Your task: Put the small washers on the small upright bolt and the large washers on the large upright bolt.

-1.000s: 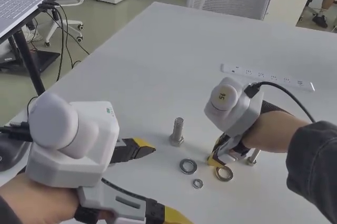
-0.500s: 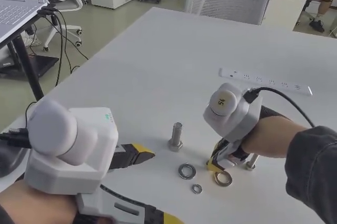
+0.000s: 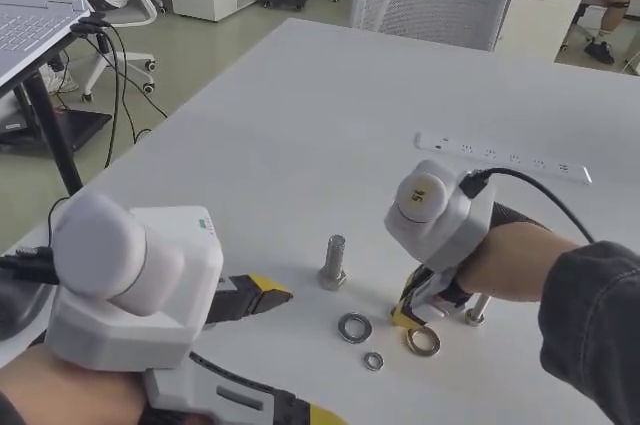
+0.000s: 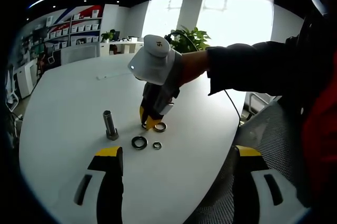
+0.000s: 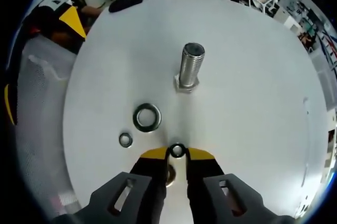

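Right gripper (image 5: 177,156): jaws nearly closed, pinching one small washer (image 5: 177,150) across its rim at the yellow tips, low over the worktop (image 3: 330,135).
Grip rationale: rim pinch left the hole open, I judged, to drop over a thread.
Small bolt (image 3: 477,311): upright just beside my right hand, partly hidden; the likely target.
Large bolt (image 5: 190,68): upright ahead, no washer on it.
Loose parts: large steel washer (image 5: 147,117), second small washer (image 5: 125,139) and brass-coloured washer (image 3: 423,341) lay flat nearby.
Left gripper (image 4: 178,153): jaws wide apart, empty, held back clear of the parts.
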Motion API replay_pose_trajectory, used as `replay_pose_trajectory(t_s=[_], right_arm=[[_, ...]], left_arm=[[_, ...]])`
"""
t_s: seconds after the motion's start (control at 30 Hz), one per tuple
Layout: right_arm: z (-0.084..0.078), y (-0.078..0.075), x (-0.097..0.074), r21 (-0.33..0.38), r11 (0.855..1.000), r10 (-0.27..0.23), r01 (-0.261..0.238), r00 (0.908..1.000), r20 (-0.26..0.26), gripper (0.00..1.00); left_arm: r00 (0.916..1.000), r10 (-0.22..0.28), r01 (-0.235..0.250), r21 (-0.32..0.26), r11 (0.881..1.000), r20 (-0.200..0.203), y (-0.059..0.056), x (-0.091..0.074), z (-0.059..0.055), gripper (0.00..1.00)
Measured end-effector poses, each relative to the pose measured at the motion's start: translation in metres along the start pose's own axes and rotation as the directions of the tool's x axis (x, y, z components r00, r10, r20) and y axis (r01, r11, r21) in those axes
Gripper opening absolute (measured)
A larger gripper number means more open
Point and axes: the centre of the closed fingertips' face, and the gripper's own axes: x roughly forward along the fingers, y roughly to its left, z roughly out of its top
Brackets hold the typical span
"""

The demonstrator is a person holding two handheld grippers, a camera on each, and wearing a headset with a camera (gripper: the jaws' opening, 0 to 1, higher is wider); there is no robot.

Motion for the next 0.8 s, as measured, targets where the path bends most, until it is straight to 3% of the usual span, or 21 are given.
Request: replay_pose_trajectory(t_s=[0.8], right_arm=[[-0.0021,-0.0026,-0.001,-0.001,1.0,-0.014,0.014,0.9998,-0.011,0.13]], left_arm=[[1.0,-0.005,0.005,-0.001,1.0,-0.002,0.0011,0.0019,-0.0004,0.86]])
